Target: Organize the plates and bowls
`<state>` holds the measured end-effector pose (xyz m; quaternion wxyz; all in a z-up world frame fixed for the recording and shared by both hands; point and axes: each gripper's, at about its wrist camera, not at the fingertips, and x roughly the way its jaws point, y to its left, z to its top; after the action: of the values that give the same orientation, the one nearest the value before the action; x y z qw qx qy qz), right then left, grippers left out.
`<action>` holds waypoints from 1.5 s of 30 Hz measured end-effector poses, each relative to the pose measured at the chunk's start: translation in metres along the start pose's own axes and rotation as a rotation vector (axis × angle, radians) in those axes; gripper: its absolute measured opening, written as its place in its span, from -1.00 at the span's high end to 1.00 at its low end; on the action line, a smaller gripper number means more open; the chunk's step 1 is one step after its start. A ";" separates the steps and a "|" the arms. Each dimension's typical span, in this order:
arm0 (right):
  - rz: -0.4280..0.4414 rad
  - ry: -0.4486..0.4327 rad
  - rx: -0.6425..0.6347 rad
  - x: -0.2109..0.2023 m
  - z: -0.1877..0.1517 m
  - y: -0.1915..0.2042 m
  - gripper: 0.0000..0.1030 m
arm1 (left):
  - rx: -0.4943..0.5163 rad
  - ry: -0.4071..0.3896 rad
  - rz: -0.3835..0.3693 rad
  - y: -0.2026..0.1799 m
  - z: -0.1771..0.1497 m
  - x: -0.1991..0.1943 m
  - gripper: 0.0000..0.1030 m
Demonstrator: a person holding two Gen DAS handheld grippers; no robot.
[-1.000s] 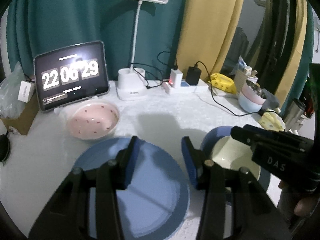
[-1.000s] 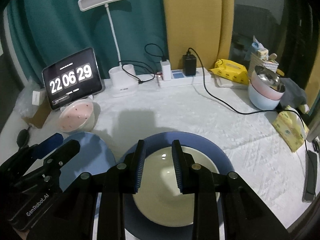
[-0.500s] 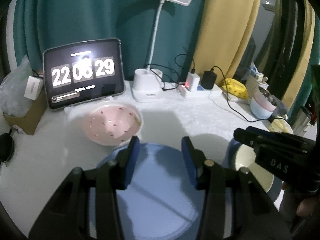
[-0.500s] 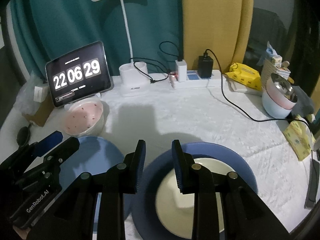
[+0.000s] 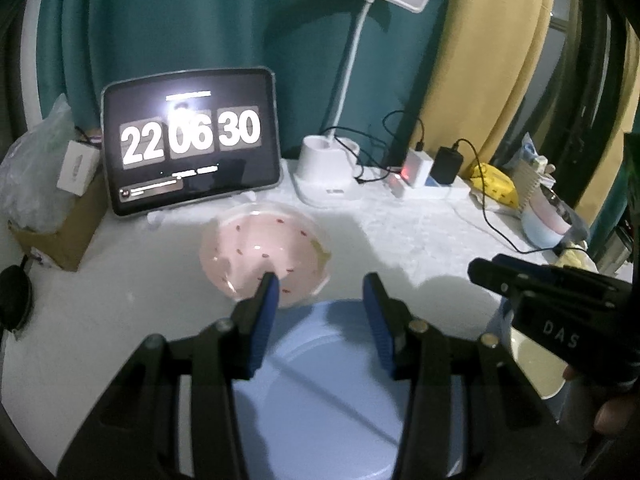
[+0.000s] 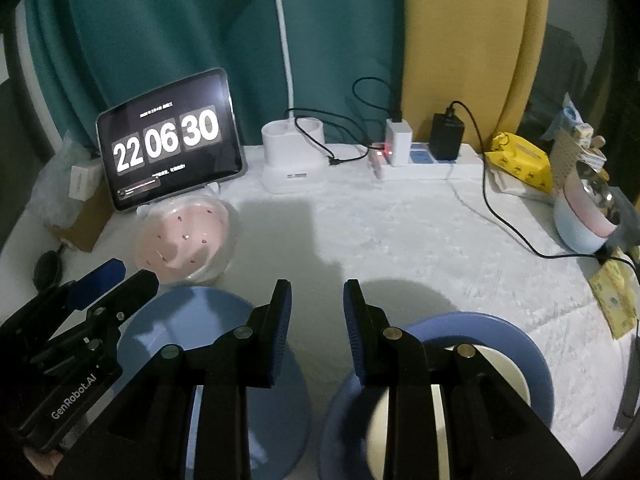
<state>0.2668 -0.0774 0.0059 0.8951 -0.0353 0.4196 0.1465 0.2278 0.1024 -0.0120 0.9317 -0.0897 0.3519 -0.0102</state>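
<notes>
A pink speckled bowl (image 5: 264, 256) (image 6: 184, 236) sits in front of the tablet. Just nearer lies a light blue plate (image 5: 320, 392) (image 6: 192, 320). My left gripper (image 5: 319, 284) (image 6: 128, 278) hovers over that plate's far rim, open and holding nothing, its left fingertip overlapping the pink bowl's near edge. To the right a cream bowl (image 6: 508, 368) (image 5: 532, 364) rests in a darker blue plate (image 6: 500, 332). My right gripper (image 6: 316, 292) (image 5: 492, 276) hangs open and empty over the bare cloth between the two plates.
A tablet clock (image 5: 188, 140), a white desk lamp (image 6: 292, 160) and a power strip with chargers and cables (image 6: 424, 160) line the back. Stacked pink and blue bowls (image 6: 584, 220) and yellow packets (image 6: 520, 160) stand at the right; a cardboard box (image 5: 60, 236) at the left.
Both grippers have shifted left and toward the back of the table. The left one now reaches the pink bowl; the right one has left the cream bowl. Jaw gaps look unchanged.
</notes>
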 end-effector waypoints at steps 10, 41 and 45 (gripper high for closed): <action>0.030 0.023 -0.016 0.024 0.014 0.021 0.45 | -0.024 -0.002 0.047 0.033 0.009 0.009 0.12; 0.162 0.201 0.123 0.122 0.042 0.057 0.37 | -0.080 0.199 0.091 0.083 0.008 0.088 0.12; 0.172 0.218 0.147 0.131 0.040 0.058 0.35 | -0.089 0.215 0.077 0.086 0.008 0.094 0.12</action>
<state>0.3591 0.0158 -0.0644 0.8287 0.0507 0.5253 0.1865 0.3002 0.1804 -0.0824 0.8833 -0.1158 0.4533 0.0318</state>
